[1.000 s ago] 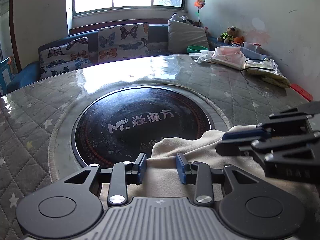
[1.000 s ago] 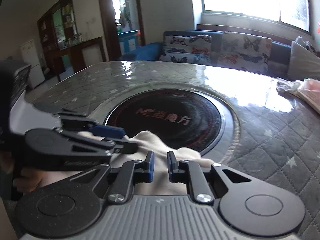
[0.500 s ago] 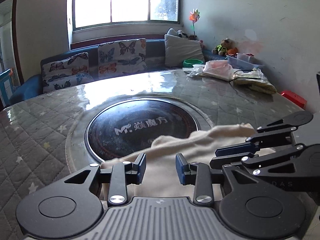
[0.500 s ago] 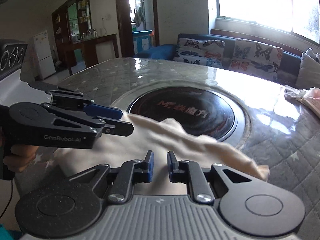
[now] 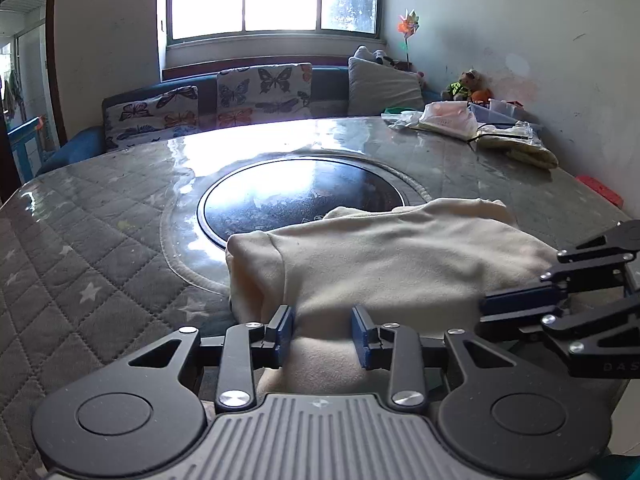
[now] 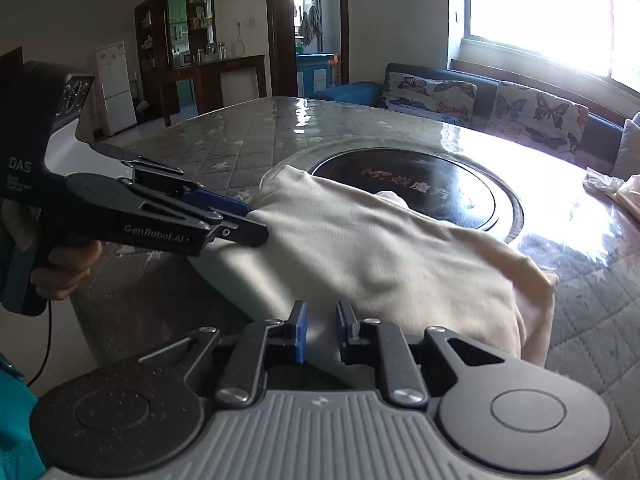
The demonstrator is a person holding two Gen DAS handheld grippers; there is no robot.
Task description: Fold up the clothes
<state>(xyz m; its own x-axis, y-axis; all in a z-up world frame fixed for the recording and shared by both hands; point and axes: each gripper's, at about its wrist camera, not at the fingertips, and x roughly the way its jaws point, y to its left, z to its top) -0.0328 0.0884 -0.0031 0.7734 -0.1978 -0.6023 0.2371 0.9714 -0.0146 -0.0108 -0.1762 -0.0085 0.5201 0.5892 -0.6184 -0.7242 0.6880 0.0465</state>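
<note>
A cream garment (image 5: 400, 256) lies stretched over the near edge of the round table, partly on the black centre disc (image 5: 296, 196). It also shows in the right wrist view (image 6: 384, 256). My left gripper (image 5: 322, 334) is shut on the garment's near edge, with cloth bunched between its blue pads. My right gripper (image 6: 322, 330) is shut on the same edge further right; it appears in the left wrist view (image 5: 520, 304). The left gripper appears in the right wrist view (image 6: 236, 216), held by a hand. The garment is taut between both grippers.
The table (image 5: 88, 248) has a quilted star-pattern cover under glossy plastic. Plastic bags and packets (image 5: 460, 124) lie at the far right. A sofa with butterfly cushions (image 5: 264, 92) stands behind the table. A red object (image 5: 600, 190) is by the right wall.
Both grippers have pulled back toward the near table edge and lifted, dragging the garment off the black disc and stretching it out. Both stayed shut on the cloth.
</note>
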